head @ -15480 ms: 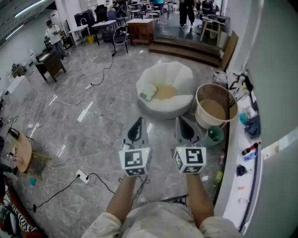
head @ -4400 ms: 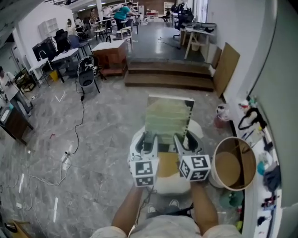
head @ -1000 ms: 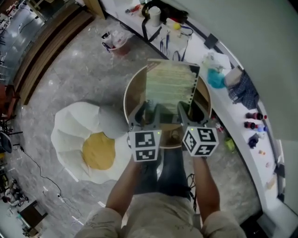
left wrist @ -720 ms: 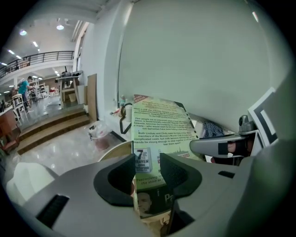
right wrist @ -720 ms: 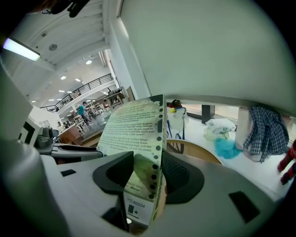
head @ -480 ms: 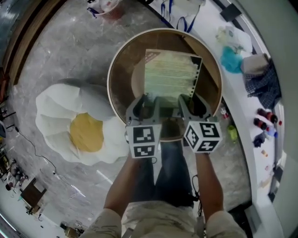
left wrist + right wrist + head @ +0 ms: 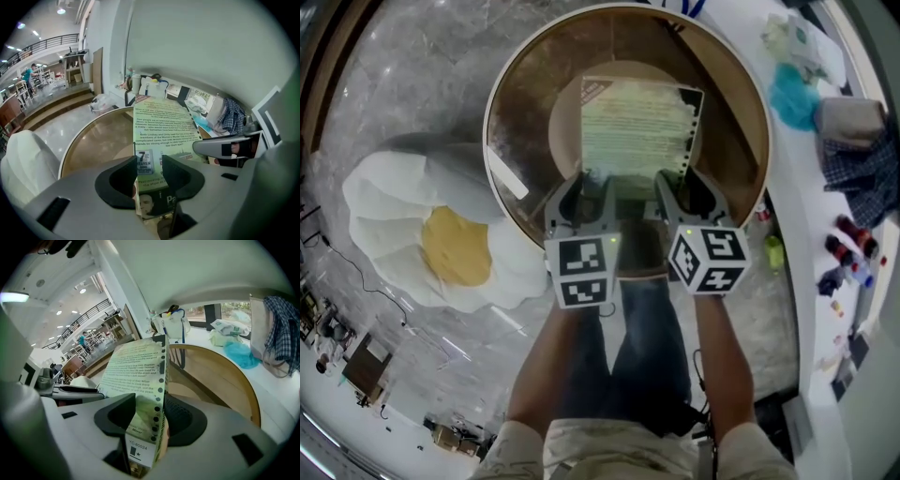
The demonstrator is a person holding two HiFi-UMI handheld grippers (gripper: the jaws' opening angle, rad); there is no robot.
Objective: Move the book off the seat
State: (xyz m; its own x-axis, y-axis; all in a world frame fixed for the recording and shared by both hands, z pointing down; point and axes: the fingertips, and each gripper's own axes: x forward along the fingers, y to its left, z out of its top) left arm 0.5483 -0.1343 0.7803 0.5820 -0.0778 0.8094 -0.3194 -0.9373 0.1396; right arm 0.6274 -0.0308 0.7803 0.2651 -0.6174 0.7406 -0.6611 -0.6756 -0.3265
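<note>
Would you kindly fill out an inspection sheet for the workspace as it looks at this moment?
Surface: glossy grey marbled stone floor.
Job's things: pale green paperback book held over the round wooden tub; white petal-shaped seat with a yellow cushion has no book on it.
Clutter: teal cloth, checked cloth and small bottles on the white counter.
Grippers: left gripper and right gripper each clamp the book's lower edge.
Cables: one thin dark cable on the floor beside the seat.
Surroundings: white wall behind the counter; steps and desks farther off.
</note>
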